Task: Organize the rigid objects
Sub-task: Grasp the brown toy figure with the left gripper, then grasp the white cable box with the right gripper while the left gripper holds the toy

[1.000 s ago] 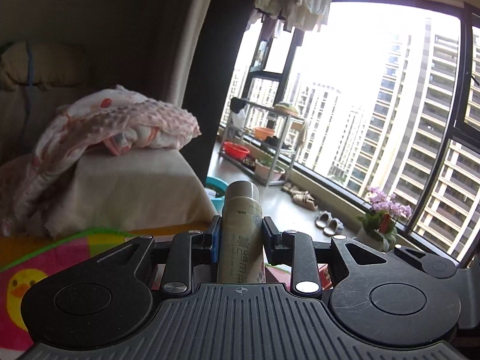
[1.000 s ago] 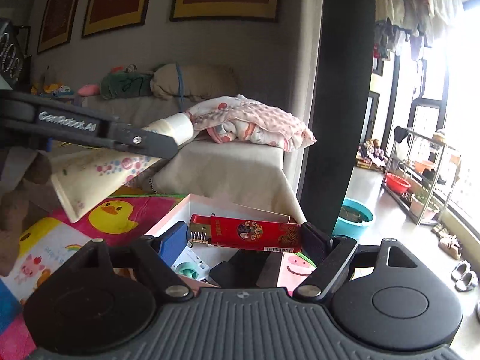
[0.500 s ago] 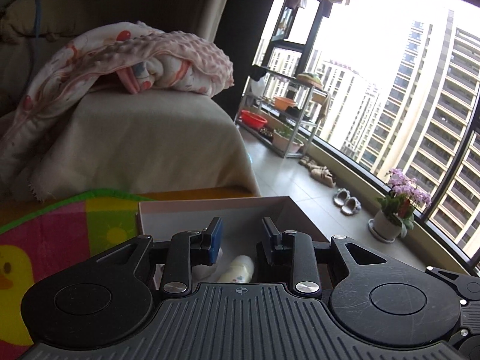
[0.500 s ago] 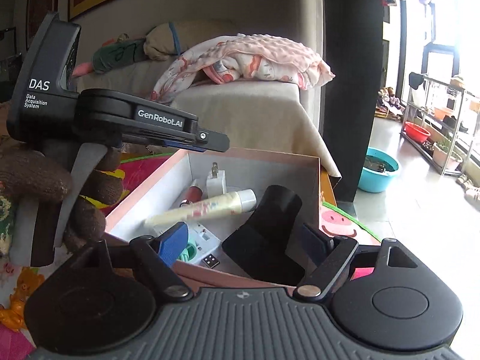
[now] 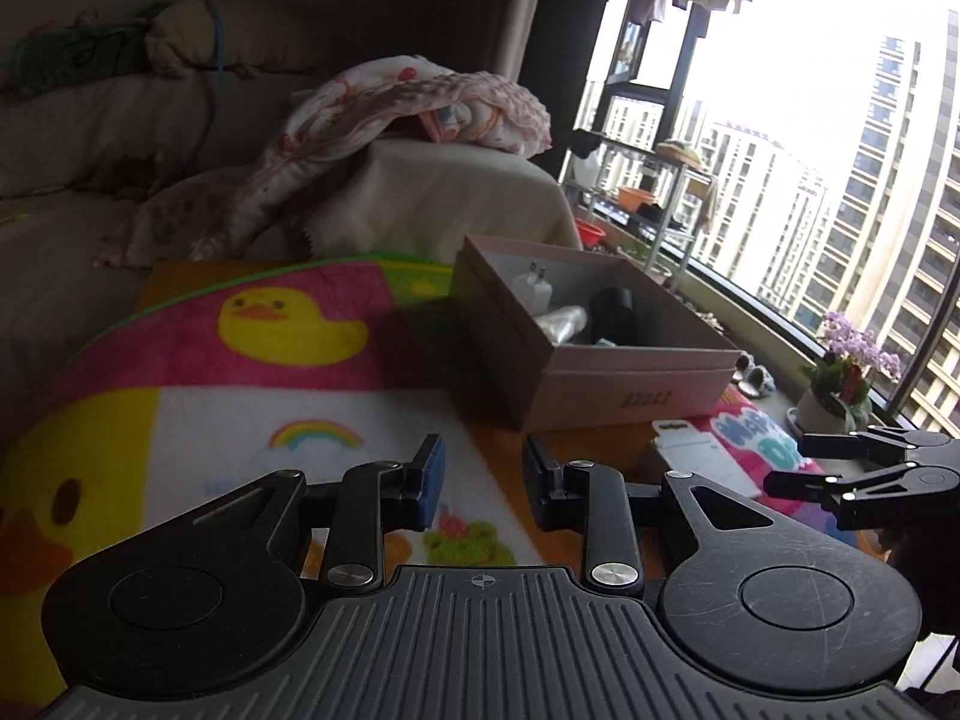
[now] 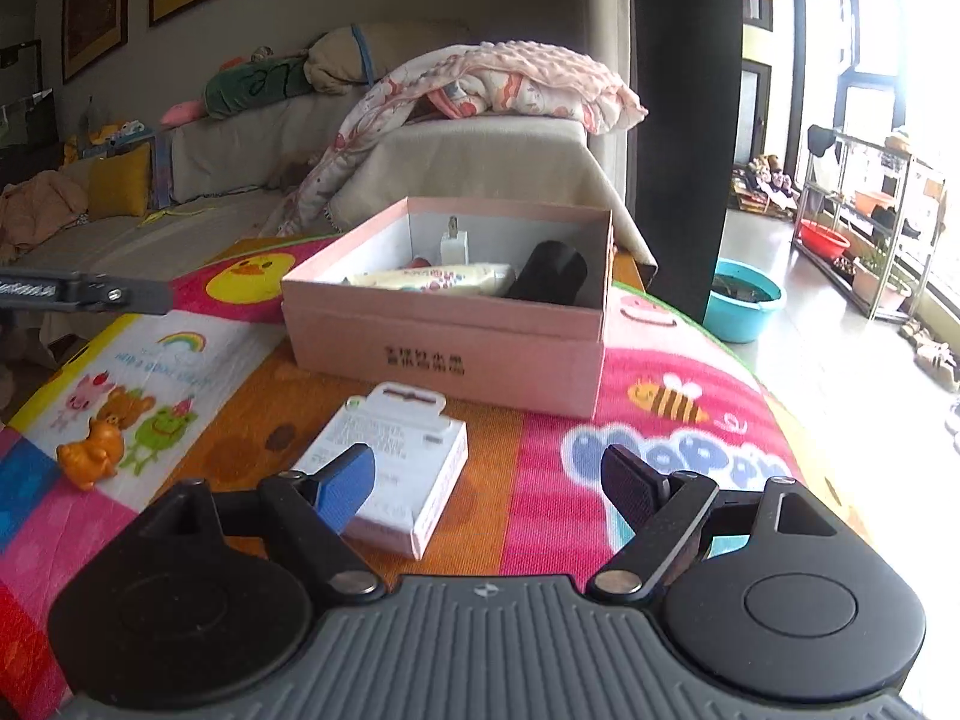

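Note:
A pink cardboard box (image 6: 444,348) stands on the colourful play mat; it also shows in the left wrist view (image 5: 630,378). Inside lie a cream tube (image 6: 432,279), a white plug adapter (image 6: 454,246) and a black cylinder (image 6: 549,273). A white packaged box (image 6: 390,465) lies flat on the mat in front of the pink box, just beyond my right gripper (image 6: 489,480), which is open and empty. My left gripper (image 5: 480,480) is open and empty, low over the mat, left of the pink box. The right gripper's fingers show in the left wrist view (image 5: 840,468).
A small orange toy figure (image 6: 90,459) lies on the mat at the left. A sofa with a pink blanket (image 6: 498,84) stands behind the mat. A teal basin (image 6: 744,303) sits on the floor to the right; a flower pot (image 5: 840,384) stands by the window.
Both grippers let go of what they held into the pink box: the left the cream tube, the right the red item. Both have pulled back and now hang open over the mat.

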A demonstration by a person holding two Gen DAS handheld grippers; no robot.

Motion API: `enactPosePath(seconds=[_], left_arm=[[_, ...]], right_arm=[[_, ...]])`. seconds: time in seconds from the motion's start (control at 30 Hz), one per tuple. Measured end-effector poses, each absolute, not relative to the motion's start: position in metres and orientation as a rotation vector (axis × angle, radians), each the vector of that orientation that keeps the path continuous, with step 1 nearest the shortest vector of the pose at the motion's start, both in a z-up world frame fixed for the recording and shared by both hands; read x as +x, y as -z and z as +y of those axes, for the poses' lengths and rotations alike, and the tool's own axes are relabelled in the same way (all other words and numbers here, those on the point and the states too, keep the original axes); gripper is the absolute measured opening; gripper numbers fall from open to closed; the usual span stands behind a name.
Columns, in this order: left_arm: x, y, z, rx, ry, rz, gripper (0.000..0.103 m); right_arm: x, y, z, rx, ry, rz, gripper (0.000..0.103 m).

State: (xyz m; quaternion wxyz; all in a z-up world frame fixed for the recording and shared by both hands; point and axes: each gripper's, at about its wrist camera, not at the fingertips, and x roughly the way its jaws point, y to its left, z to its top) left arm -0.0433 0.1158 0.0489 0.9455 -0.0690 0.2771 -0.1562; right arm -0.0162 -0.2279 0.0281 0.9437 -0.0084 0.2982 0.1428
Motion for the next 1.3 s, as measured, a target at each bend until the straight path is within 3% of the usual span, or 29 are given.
enactPosePath(seconds=[0.3, 1.3], left_arm=[[-0.116, -0.036, 0.133, -0.203, 0.194, 0.618, 0.031], [-0.052, -0.01, 0.051, -0.056, 0.275, 0.68, 0.036]], right_arm=[[-0.013, -0.003, -0.249, 0.14, -0.209, 0.68, 0.085], [-0.015, -0.002, -0.251, 0.175, -0.222, 0.674, 0.089]])
